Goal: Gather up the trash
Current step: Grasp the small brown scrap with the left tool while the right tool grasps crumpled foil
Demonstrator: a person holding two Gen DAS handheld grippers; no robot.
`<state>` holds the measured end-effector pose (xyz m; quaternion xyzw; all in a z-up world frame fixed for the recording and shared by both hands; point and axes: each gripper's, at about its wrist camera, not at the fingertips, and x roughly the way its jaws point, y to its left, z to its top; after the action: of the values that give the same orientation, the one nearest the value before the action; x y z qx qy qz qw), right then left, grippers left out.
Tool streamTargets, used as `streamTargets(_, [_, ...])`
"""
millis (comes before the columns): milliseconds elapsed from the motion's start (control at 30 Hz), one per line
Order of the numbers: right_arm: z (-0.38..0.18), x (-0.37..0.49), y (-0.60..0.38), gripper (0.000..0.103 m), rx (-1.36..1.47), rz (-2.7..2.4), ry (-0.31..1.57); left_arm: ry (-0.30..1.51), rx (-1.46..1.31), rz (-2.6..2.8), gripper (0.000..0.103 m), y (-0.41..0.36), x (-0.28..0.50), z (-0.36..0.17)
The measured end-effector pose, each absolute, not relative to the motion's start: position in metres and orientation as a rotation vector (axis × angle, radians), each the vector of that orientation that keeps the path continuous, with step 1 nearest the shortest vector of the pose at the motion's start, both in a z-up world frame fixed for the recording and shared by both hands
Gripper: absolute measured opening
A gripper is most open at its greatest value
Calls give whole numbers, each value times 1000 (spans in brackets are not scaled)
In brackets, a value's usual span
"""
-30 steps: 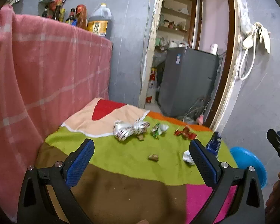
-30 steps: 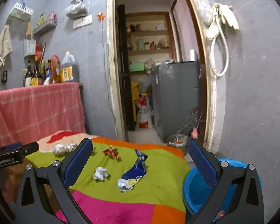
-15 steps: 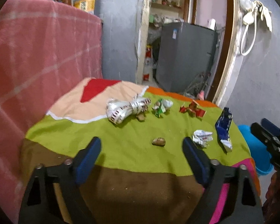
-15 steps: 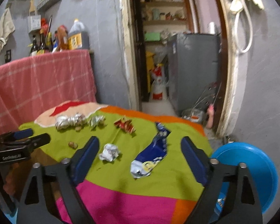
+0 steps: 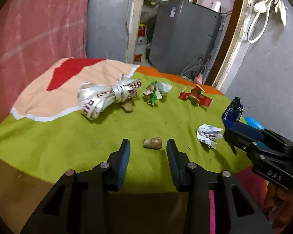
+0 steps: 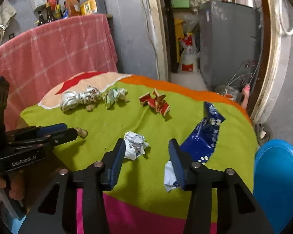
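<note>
While both sets of jaws are closing on nothing yet, the left gripper (image 5: pixel 148 146) should straddle the brown scrap (image 5: pixel 152 143) on the bench (image 5: pixel 68 136), and the right gripper (image 6: pixel 146 146) needs centring on the crumpled paper (image 6: pixel 135 144) by its left pad.

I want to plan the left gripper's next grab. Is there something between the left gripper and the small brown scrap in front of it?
Nothing visible. The brown scrap lies on bare green cloth just ahead of the left gripper, whose jaws are closing, empty.
</note>
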<state>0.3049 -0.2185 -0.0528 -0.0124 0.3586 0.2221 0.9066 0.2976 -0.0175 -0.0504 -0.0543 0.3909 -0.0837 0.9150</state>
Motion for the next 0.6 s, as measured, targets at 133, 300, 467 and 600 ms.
streamTargets(133, [-60, 314, -214, 35, -31, 483, 778, 830, -118, -175, 24, -18, 306, -55])
streamTargets(300, [-66, 322, -206, 30, -53, 511, 811, 840, -112, -186, 18, -20, 310, -56])
streamTargets(467, [-72, 326, -200, 18, -68, 533, 844, 838, -107, -190, 18, -22, 309, -56])
streamTargets(600, [-70, 323, -198, 9, -84, 540, 826, 831, -106, -189, 17, -25, 307, -55])
